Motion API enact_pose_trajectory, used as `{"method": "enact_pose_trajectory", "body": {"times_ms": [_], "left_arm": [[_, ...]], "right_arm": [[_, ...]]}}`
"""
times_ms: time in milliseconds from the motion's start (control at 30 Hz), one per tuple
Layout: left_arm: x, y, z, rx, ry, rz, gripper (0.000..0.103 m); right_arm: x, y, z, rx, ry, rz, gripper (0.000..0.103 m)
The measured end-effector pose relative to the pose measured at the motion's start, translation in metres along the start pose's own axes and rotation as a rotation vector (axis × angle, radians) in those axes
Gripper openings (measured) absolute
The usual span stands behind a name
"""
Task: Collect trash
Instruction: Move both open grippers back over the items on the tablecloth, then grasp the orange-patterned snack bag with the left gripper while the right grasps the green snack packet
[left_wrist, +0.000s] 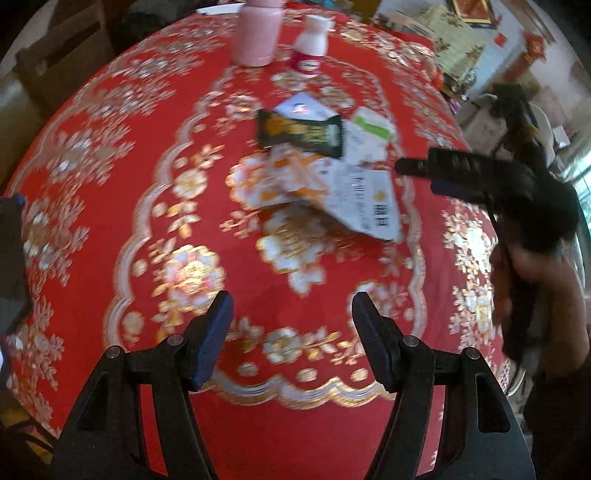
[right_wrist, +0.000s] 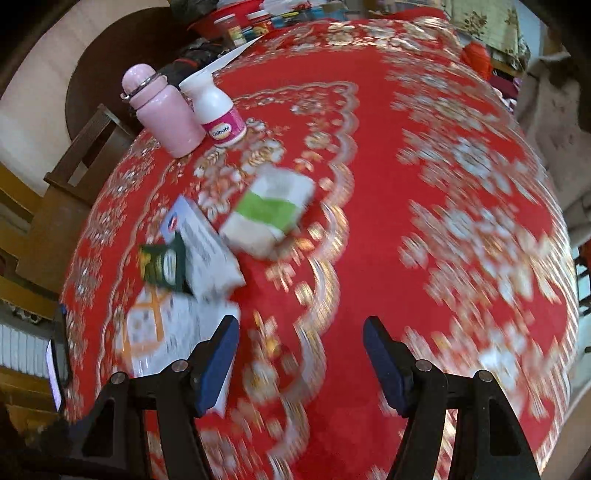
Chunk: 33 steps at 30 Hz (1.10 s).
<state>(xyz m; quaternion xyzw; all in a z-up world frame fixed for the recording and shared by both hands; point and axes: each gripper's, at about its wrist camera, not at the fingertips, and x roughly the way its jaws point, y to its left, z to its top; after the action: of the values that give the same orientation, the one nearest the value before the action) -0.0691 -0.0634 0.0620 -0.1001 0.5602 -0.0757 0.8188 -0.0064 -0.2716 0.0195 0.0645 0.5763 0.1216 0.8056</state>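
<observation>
Reaching for the trash pile (left_wrist: 325, 173) comes first: flattened cartons and a dark green wrapper (left_wrist: 301, 133) heaped near the centre of the red-clothed surface (left_wrist: 110, 155), overlapping one another. Best to pick the wrapper off the top before the cartons beneath, coming in low at an edge. Left gripper (left_wrist: 291, 339) at six o'clock of the pile, fingers wide, nothing between. Right gripper (right_wrist: 301, 354) at three o'clock, fingers likewise wide and empty. At twelve o'clock, pink flask (right_wrist: 162, 114) and white bottle (right_wrist: 218, 110), both capped; contents cannot be told. No bin in sight.
</observation>
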Motion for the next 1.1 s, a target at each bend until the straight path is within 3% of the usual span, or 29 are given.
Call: {"method": "enact_pose_trajectory", "body": {"times_ms": [200, 333, 767, 1100], "left_arm": [[-0.007, 0.035, -0.001, -0.071, -0.002, -0.01, 0.066], [-0.015, 0.05, 0.002, -0.099, -0.01, -0.013, 0.066], [-0.043, 0.088, 0.016, -0.166, -0.062, 0.025, 0.066], [-0.027, 0.072, 0.032, -0.179, -0.046, -0.076, 0.066]], "right_arm": [[0.03, 0.016, 0.02, -0.016, 0.017, -0.047, 0.067], [0.037, 0.033, 0.013, -0.071, 0.057, -0.058, 0.068], [0.024, 0.109, -0.052, -0.225, 0.182, 0.157, 0.068], [0.002, 0.073, -0.032, -0.118, 0.11, 0.145, 0.07]]}}
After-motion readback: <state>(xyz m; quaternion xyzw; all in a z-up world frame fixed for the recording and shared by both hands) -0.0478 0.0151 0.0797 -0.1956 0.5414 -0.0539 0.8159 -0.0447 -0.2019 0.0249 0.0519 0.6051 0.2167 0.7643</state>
